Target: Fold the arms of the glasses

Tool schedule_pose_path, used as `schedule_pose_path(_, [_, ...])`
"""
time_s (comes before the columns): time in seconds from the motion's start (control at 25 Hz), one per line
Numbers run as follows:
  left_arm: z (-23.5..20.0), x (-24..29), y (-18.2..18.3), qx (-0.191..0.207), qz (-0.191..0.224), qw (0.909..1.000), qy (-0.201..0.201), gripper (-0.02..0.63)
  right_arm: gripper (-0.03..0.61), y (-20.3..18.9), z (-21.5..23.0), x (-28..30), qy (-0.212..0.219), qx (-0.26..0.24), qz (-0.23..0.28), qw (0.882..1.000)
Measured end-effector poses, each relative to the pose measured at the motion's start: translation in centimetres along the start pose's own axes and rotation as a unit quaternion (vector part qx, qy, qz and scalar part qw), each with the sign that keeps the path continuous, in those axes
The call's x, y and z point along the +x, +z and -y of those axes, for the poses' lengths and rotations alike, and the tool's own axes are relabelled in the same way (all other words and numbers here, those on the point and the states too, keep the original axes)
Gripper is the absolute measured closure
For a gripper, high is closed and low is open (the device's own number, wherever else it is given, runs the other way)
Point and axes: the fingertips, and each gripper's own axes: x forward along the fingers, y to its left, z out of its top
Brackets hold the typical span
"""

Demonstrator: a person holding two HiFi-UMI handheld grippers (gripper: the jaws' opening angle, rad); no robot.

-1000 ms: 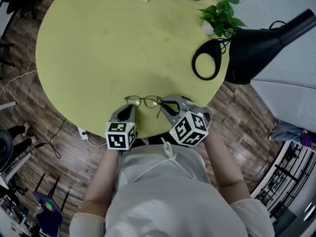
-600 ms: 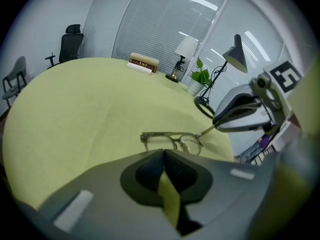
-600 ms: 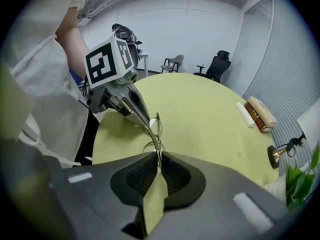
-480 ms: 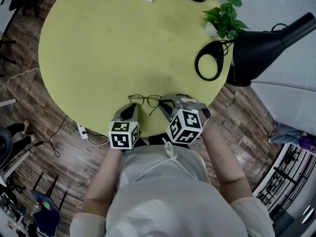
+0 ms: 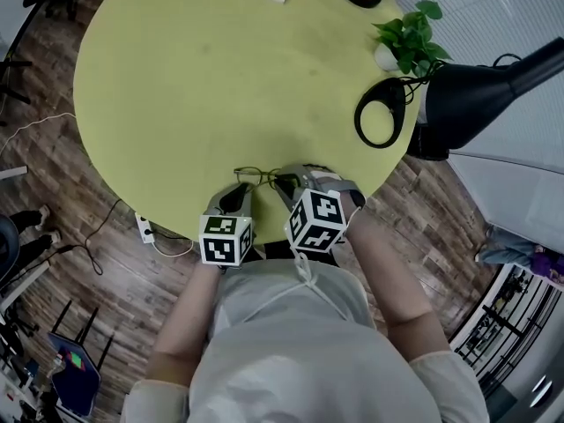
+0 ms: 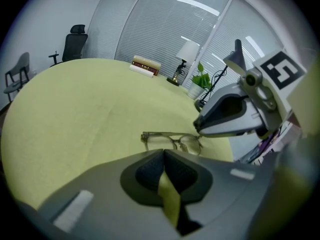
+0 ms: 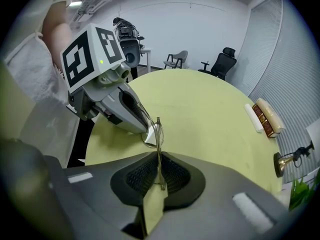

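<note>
Right gripper (image 7: 157,159) pinches glasses (image 7: 153,134) by one arm; left gripper (image 6: 164,155) closed just behind.

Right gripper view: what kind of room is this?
Probably an office or meeting room: a swivel chair by the wall, blinds along one side, and a large round table.

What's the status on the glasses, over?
Right gripper shut on glasses, pinching one arm. Left gripper shut, beside the frame. Nothing blocking on table.

Soft, even indoor light, faint shadows; gripper views bulge fisheye-style with dark corners.
</note>
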Motion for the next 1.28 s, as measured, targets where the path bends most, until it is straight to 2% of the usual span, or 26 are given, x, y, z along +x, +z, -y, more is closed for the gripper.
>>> schedule_pose_path(0.24, [-0.2, 0.1, 0.1, -0.010, 0.005, 0.9999, 0.002, 0.607, 0.557, 0.3, 0.1, 1.1, 0.014, -0.002, 0.011, 1.000])
schedule_pose_path(0.48, [-0.3, 0.0, 0.0, -0.009, 0.004, 0.9999, 0.006, 0.607, 0.558, 0.8, 0.1, 2.0, 0.015, 0.008, 0.016, 1.000])
schedule_pose_path(1.04, [-0.5, 0.0, 0.1, -0.014, 0.002, 0.9999, 0.003, 0.607, 0.557, 0.7, 0.0, 3.1, 0.006, -0.006, 0.021, 1.000])
schedule_pose_path(1.12, [-0.5, -0.2, 0.1, -0.016, 0.001, 0.9999, 0.001, 0.607, 0.546, 1.2, 0.1, 2.8, 0.000, 0.001, 0.033, 0.999])
schedule_pose_path(1.2, [-0.3, -0.7, 0.6, -0.016, 0.006, 0.9998, -0.002, 0.607, 0.492, 1.9, 0.4, 2.2, -0.009, 0.017, 0.057, 0.998])
schedule_pose_path(1.28, [0.0, -1.4, 1.6, -0.011, 0.019, 0.9997, -0.006, 0.607, 0.480, 2.7, 0.9, 1.1, -0.021, 0.041, 0.088, 0.995])
